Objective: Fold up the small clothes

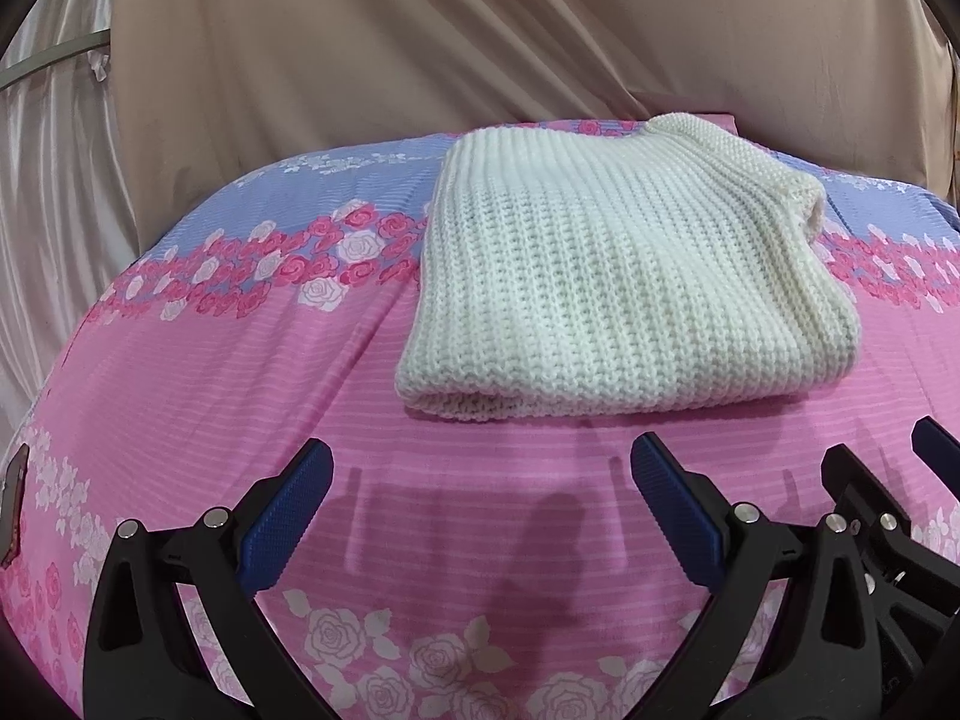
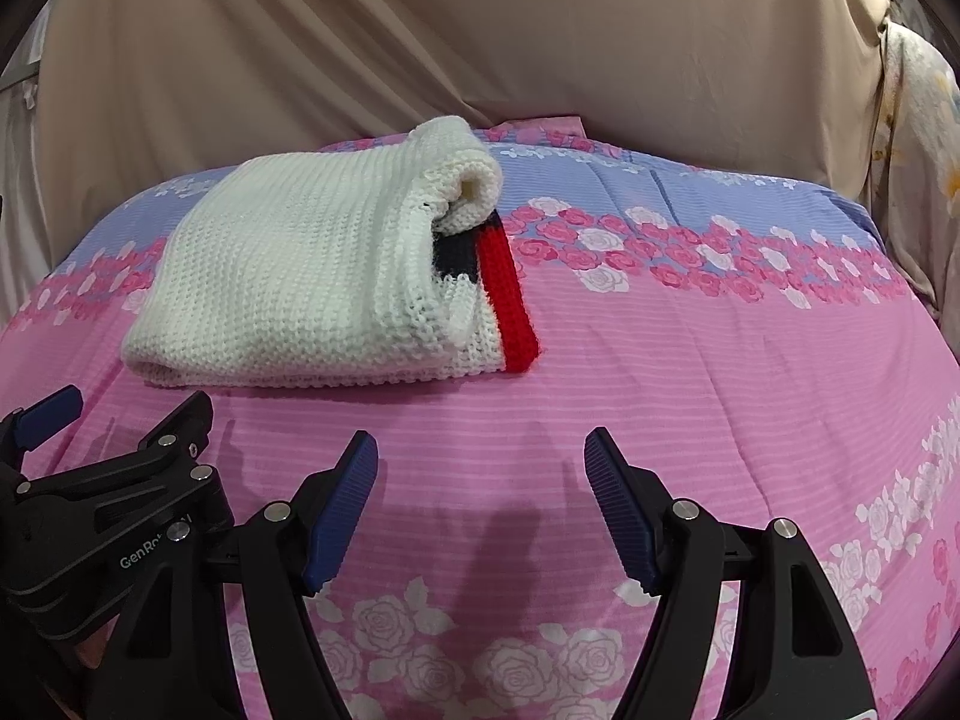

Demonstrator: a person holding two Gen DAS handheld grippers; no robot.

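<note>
Floral bedsheet; left gripper reads "GenRo…".

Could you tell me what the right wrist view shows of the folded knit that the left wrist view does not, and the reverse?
Only the right wrist view shows the red stripe and dark navy band at the open side of the white knit garment, plus a floral cloth hanging at far right. Only the left wrist view shows shiny cream fabric at left and a dark object at the bed's left edge. Both show the garment folded on the pink rose bedspread, the beige backdrop, and the left tongs and right tongs open, holding nothing.
</note>
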